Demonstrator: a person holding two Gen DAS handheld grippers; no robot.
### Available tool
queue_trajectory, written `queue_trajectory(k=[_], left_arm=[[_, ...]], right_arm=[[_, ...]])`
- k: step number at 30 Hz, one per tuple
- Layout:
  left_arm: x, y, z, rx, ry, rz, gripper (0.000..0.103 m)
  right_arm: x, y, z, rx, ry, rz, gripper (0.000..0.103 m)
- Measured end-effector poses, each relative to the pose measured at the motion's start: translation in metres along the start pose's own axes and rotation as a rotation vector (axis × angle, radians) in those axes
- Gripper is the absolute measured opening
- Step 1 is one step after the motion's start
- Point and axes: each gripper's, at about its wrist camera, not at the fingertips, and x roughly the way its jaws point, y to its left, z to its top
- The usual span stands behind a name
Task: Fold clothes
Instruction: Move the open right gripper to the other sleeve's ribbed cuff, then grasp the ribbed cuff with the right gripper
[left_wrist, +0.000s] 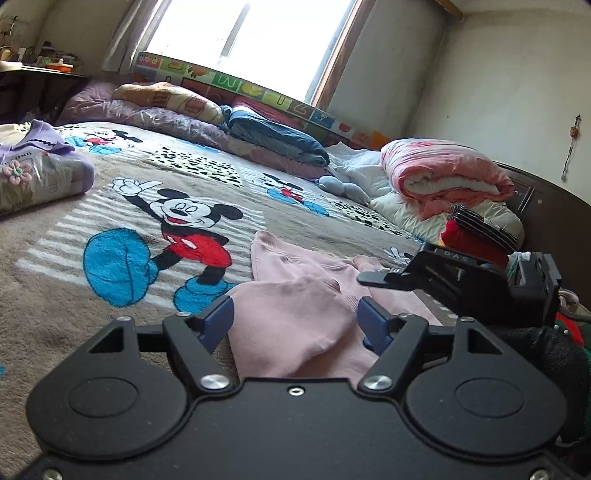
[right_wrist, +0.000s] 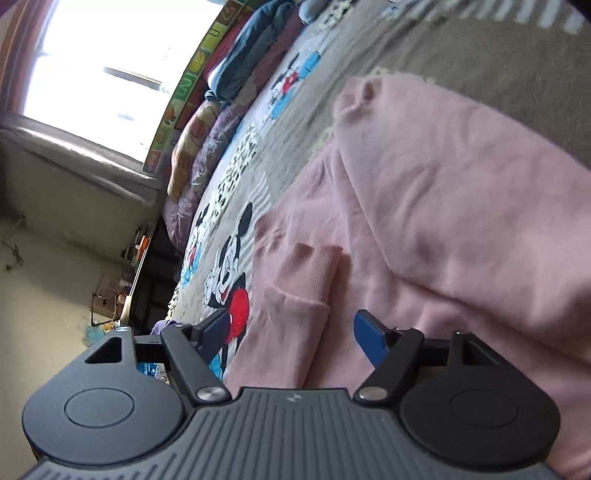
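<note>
A pale pink sweatshirt (left_wrist: 295, 314) lies on the Mickey Mouse bedspread (left_wrist: 147, 229). My left gripper (left_wrist: 295, 317) is open, its blue pads on either side of a folded part of the pink cloth, not clamped. The right gripper shows in the left wrist view (left_wrist: 373, 278) as a black body over the garment's right side. In the right wrist view, tilted sideways, my right gripper (right_wrist: 291, 330) is open above the pink sweatshirt (right_wrist: 443, 206), with a ribbed sleeve cuff (right_wrist: 314, 273) lying between its blue fingers.
A folded purple garment (left_wrist: 40, 173) lies at the left. Rolled quilts and pillows (left_wrist: 443, 177) and a blue folded blanket (left_wrist: 273, 136) line the far side by the window. A red and striped pile (left_wrist: 476, 232) sits at the right by the dark headboard (left_wrist: 546, 199).
</note>
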Motion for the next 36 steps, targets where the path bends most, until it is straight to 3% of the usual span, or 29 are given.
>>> queue_trajectory(k=[15, 18, 20, 22, 32, 36], left_arm=[[0.008, 0.012, 0.001, -0.03, 0.017, -0.016, 0.074], [0.011, 0.009, -0.001, -0.016, 0.03, -0.016, 0.074], [0.013, 0.007, -0.004, 0.0, 0.043, -0.009, 0.074], [0.015, 0.001, -0.007, 0.02, 0.057, -0.003, 0.074], [0.018, -0.046, -0.037, 0.261, 0.107, 0.122, 0.079], [0.018, -0.052, -0.043, 0.276, 0.113, 0.165, 0.079]], right_arm=[[0.036, 0.004, 0.02, -0.038, 0.018, -0.006, 0.069], [0.039, 0.008, 0.018, -0.081, 0.02, -0.038, 0.049], [0.04, 0.007, 0.019, -0.094, 0.022, -0.061, 0.024], [0.035, 0.009, 0.022, -0.126, 0.024, -0.048, 0.011], [-0.014, 0.074, 0.049, -0.327, 0.02, 0.075, 0.011], [-0.031, 0.095, 0.057, -0.384, 0.015, 0.109, 0.011]])
